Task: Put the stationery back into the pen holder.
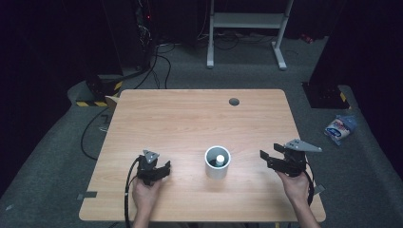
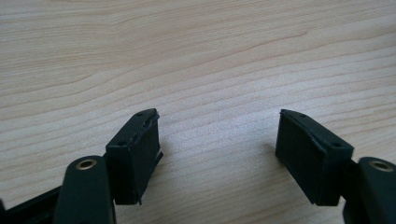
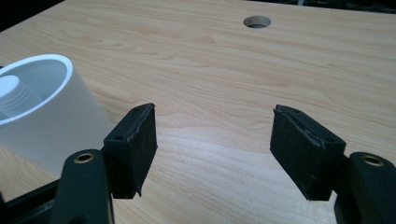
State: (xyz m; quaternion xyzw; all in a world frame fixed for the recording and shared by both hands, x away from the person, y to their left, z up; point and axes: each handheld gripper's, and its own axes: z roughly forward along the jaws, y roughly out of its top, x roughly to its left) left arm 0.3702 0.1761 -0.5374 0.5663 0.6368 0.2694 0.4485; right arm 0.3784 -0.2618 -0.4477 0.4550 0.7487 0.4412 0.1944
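Standing upright at the table (image 1: pixel 190 118) centre, toward 6 o'clock, the cup (image 1: pixel 217 162) looks light, stiff and smooth, so likely slippery; gripping across its rim or wall suits best. Left tool (image 1: pixel 161 170) at its 9 o'clock and right tool (image 1: pixel 267 157) at 3 o'clock are both released, empty. A white ribbed piece (image 3: pixel 11 93) inside is half hidden, hard to identify

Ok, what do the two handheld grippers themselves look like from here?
Both are matte black. The left gripper and right gripper each carry a grey three-cornered plate on top and a trailing black cable. Their fingers are blocky black pads with small screw holes, on arms with brass-coloured eyelets.
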